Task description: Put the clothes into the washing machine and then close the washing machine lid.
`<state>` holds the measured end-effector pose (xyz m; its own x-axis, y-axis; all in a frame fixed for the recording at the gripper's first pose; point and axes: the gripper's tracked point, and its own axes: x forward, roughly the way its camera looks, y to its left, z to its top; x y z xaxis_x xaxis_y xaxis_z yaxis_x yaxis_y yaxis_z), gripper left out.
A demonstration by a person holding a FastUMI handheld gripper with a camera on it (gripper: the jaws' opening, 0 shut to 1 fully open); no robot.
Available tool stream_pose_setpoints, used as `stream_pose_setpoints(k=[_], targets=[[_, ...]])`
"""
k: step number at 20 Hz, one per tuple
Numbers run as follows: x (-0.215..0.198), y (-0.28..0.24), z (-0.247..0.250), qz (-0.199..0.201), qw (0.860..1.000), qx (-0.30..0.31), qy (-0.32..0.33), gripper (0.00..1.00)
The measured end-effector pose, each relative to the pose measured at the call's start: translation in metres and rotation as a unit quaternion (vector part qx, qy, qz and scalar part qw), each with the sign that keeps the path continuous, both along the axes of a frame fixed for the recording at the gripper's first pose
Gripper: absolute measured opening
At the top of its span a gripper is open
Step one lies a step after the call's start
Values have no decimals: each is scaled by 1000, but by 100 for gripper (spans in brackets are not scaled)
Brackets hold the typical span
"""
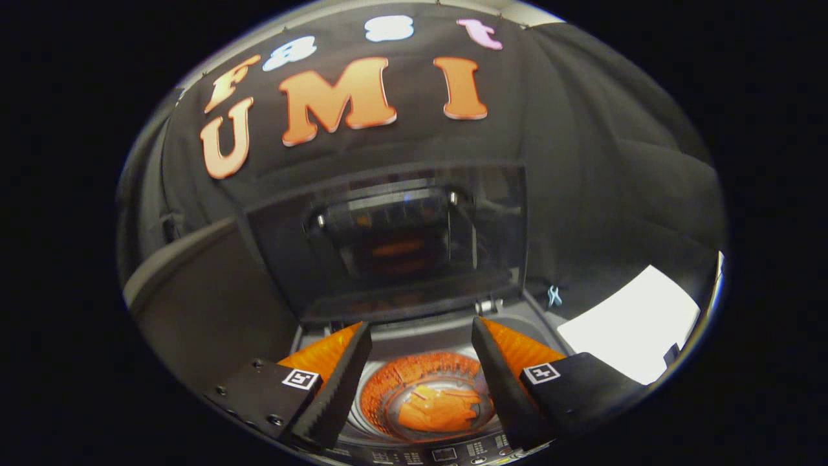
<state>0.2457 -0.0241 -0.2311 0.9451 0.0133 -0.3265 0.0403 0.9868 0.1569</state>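
Black cloth wall behind the washing machine [420,336]. Lid [388,239] propped upright beyond the hand-held gripper [420,369], fingers spread, empty. Orange clothes [440,409] sit in the drum below, between them (lid closing looks next).

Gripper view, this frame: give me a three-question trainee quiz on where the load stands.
1. True or false: the washing machine lid is shut.
2. Where is the orange garment? A) pinched between the fingers B) down in the drum C) draped over the lid
3. Fill in: the gripper is ____, holding nothing.

Key:
1. False. The lid stands raised behind the opening.
2. B. The garment lies at the bottom of the drum, below the gap between the fingers.
3. open. The fingers stand apart above the opening.
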Motion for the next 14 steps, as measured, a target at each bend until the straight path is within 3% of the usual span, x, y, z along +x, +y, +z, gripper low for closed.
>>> stream_pose_setpoints(k=[3,8,14], targets=[[1,0,87,19,997,-9,-68,98],[55,-5,138,53,995,-5,-82,98],[144,-6,124,81,996,-38,-29,98]])
